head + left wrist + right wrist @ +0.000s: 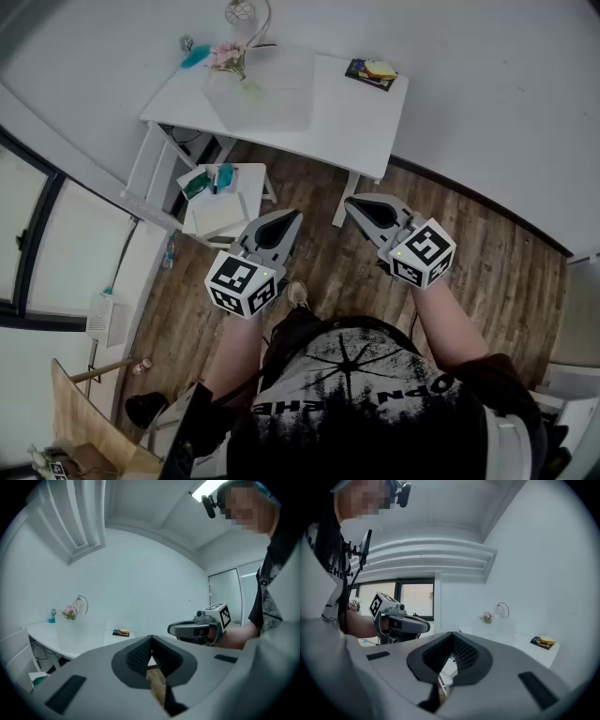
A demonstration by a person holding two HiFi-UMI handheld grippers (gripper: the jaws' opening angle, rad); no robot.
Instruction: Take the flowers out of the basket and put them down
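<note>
White table [347, 103] by the wall has pink flowers [228, 56] at its far left corner by the wire basket [241, 12], untouched; left tool [292, 217] and right tool [355, 202] hover well apart from it, both pressed together and empty, so nothing is done yet.

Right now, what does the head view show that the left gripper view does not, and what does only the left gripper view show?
Only the head view: the marker cube on the left gripper, and the person's shoe on the floor between the grippers.
Only the left gripper view: the ceiling light and the ribbed pads inside its own shut jaws.
Both: the white table, the pink flowers, the stacked books and the right gripper.
</note>
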